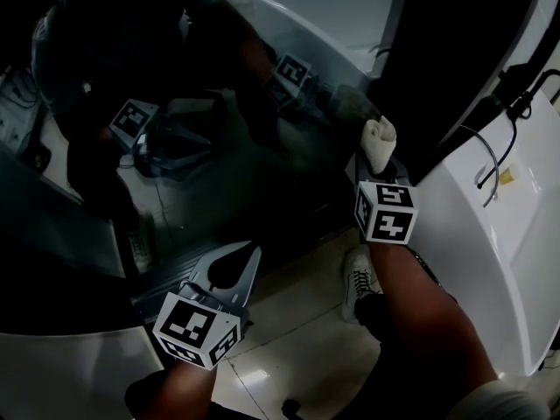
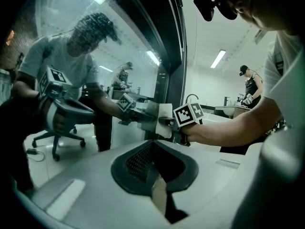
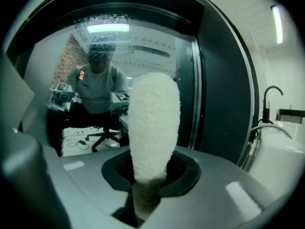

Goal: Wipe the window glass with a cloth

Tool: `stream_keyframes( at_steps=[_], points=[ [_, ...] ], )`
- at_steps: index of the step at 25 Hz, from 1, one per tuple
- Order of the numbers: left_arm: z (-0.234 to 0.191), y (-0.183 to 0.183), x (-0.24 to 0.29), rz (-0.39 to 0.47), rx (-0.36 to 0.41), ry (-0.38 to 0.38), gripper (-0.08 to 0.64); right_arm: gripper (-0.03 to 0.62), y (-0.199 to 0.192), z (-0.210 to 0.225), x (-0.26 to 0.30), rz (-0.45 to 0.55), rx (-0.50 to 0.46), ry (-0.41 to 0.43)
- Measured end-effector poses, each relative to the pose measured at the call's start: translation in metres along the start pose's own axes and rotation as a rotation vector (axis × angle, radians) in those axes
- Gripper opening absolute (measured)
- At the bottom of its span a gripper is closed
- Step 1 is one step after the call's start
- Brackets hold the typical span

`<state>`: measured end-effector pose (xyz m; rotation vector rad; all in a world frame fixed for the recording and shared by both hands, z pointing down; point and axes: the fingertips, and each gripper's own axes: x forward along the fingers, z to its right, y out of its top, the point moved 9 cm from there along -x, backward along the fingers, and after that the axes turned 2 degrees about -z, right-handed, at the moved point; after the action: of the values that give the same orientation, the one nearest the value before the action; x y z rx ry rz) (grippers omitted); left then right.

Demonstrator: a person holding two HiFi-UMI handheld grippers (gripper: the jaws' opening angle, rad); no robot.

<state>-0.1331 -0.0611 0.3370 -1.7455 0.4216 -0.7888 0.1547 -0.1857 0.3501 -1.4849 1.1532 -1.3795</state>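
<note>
Head view: my right gripper point(image 1: 378, 163) stands up against the dark window glass pane point(image 1: 175, 147), near the black frame at the right edge of the pane. Its jaws are closed on a small white fluffy cloth point(image 1: 380, 138), which sticks out above them. My left gripper point(image 1: 234, 265) is lower and well apart from the cloth, over the pale floor; its jaws meet at the tips and carry nothing.

Left gripper view: the jaws of the left gripper point(image 2: 153, 168) are together, with no object between them. Further ahead the right gripper point(image 2: 163, 123) presses the cloth point(image 2: 166, 112) to the glass point(image 2: 71, 42) (the cloth and its reflection join there).

Right gripper view: the right gripper point(image 3: 150, 175) pinches the lower end of the cloth point(image 3: 153, 123), and the cloth rises upright in front of the glass point(image 3: 119, 56), in which my reflection shows.
</note>
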Motion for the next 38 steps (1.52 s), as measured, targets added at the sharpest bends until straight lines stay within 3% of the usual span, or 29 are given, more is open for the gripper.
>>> stream_keyframes(
  at_steps=[4, 16, 38],
  points=[
    [-0.006, 0.001, 0.0, -0.005, -0.009, 0.002, 0.015, 0.084, -0.001, -0.014, 0.001, 0.002, -0.046, 0.001],
    [-0.009, -0.007, 0.0, 0.011, -0.012, -0.008, 0.015, 0.084, -0.01, -0.024, 0.001, 0.029, -0.052, 0.031],
    [0.002, 0.001, -0.004, 0.032, -0.023, 0.05, 0.015, 0.084, -0.021, -0.031, -0.005, 0.032, -0.091, 0.098]
  ],
)
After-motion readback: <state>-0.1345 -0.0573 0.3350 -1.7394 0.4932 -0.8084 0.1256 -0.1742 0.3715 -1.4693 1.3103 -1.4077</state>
